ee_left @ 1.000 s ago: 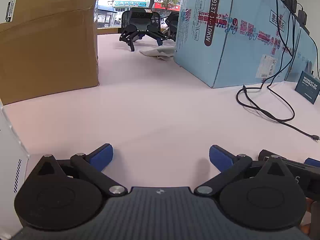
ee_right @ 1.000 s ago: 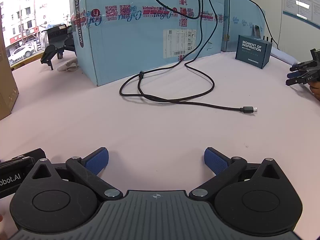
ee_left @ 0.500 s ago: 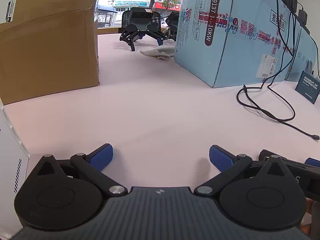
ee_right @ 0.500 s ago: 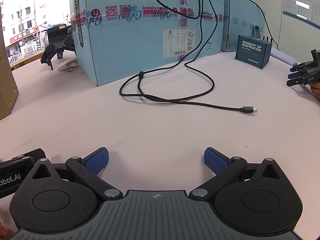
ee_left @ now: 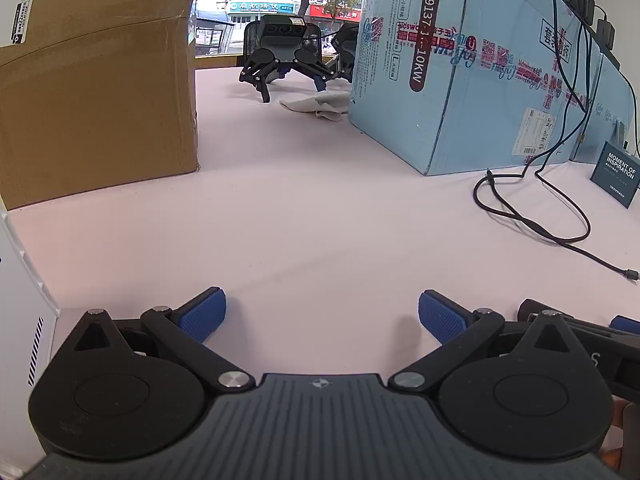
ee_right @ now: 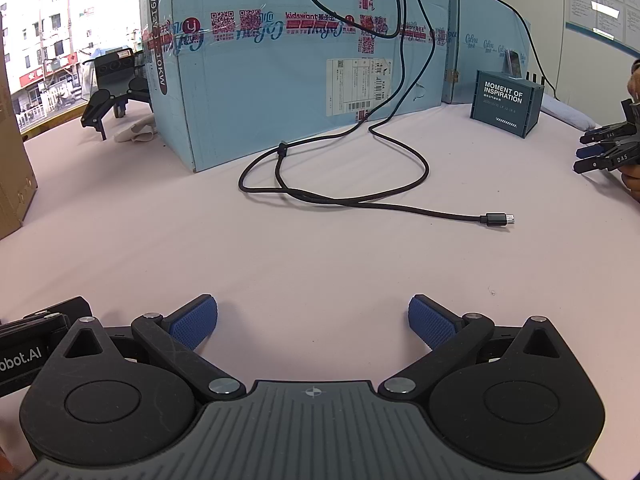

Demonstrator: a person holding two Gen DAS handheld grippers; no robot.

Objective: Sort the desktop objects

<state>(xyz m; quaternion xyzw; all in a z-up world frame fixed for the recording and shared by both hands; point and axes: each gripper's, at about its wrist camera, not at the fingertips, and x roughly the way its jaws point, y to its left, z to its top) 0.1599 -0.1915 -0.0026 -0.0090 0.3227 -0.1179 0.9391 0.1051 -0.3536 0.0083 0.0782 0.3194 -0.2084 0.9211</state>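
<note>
Both grippers are sitting low over the surface (ee_right: 320, 264), jaws spread wide, gripping nothing. Left gripper (ee_left: 322, 312) and right gripper (ee_right: 313, 318) are parked side by side.

Likely first thing to sort: the black cable (ee_right: 352, 196). It is lying ahead of the right gripper, well apart from it. It is looping near the blue box (ee_right: 280, 80), then running right to a free plug (ee_right: 498, 219), so the loose end's long axis is going roughly left-right across the view. Its other end is climbing up over the box, probably still plugged in; that could be fighting any pull.

From the left gripper the cable (ee_left: 532, 216) is sitting far off to the right, so the right gripper is nearer. My read: reach forward and slightly right, jaws straddling the cable near the plug.

Nothing is standing between jaws and cable; bare surface only.

Around:
- small teal box (ee_right: 506, 108) behind the plug, near the back right
- brown carton (ee_left: 96, 80) at left
- spare gripper (ee_left: 280, 56) and a white cloth (ee_left: 316, 106) far back
- another person's hand holding a gripper (ee_right: 608, 148) at the right edge
</note>
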